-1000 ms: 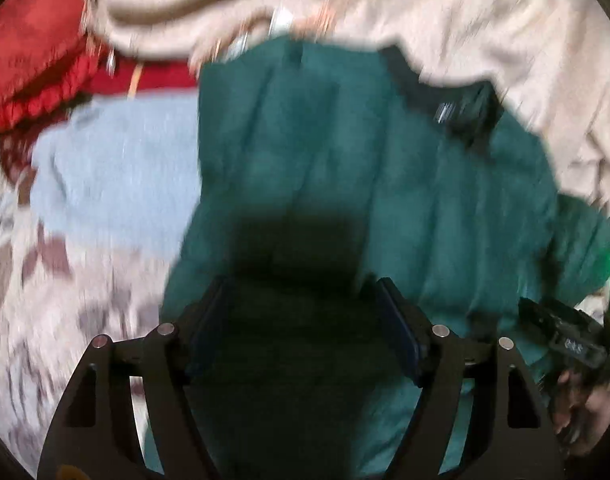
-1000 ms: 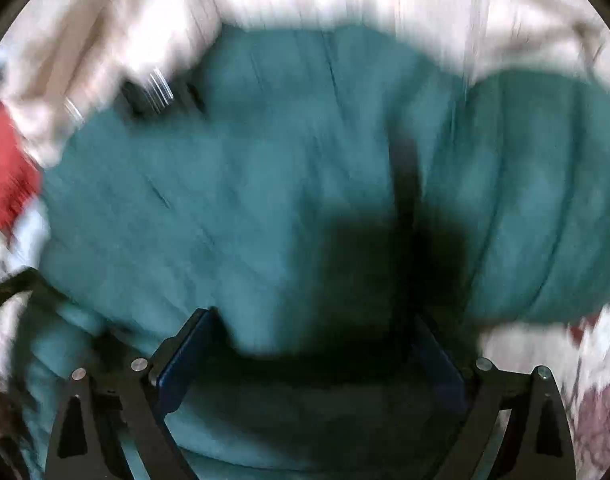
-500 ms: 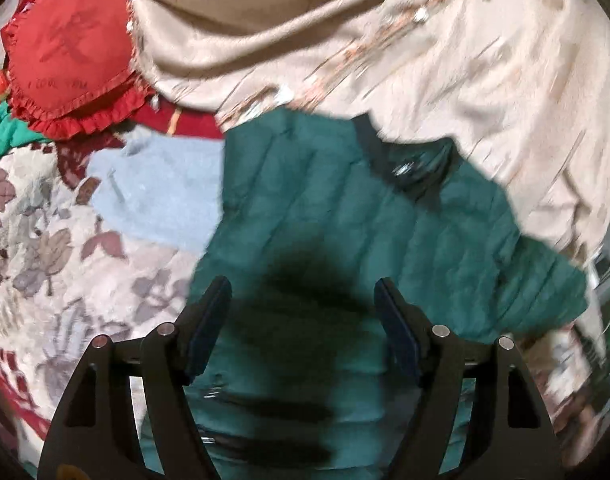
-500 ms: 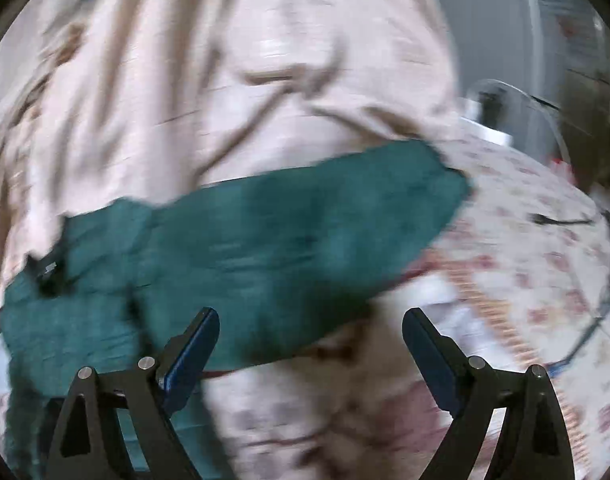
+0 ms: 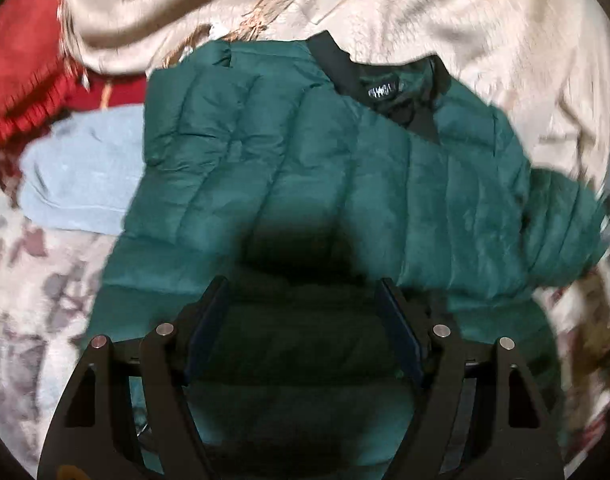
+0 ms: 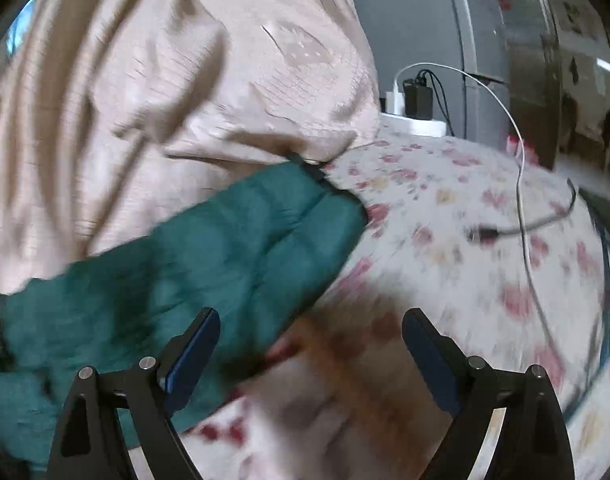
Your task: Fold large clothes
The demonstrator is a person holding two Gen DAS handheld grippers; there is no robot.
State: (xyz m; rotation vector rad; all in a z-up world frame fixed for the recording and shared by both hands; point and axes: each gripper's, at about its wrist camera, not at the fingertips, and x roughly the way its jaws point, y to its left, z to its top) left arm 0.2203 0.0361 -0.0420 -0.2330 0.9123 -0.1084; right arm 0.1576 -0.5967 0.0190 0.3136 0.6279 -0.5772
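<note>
The left gripper [image 5: 303, 320] hangs over the green puffer jacket [image 5: 305, 168], fingers spread and holding nothing. The jacket lies on the floral bedspread [image 6: 445, 248], its collar against the beige blanket [image 5: 445, 20]. The right gripper [image 6: 311, 344], also spread and empty, faces bare bedspread beside the sleeve [image 6: 225, 248]; cables [image 6: 521, 184] lie beyond.

Only one piece of lettering shows anywhere. A small black neck label [image 5: 382, 92] sits inside the dark collar [image 5: 341, 70] of the green puffer jacket [image 5: 305, 160] in the left wrist view, carrying white characters that motion blur smears past reading. The right wrist view shows no writing, number or sign clear enough to read on any surface.
</note>
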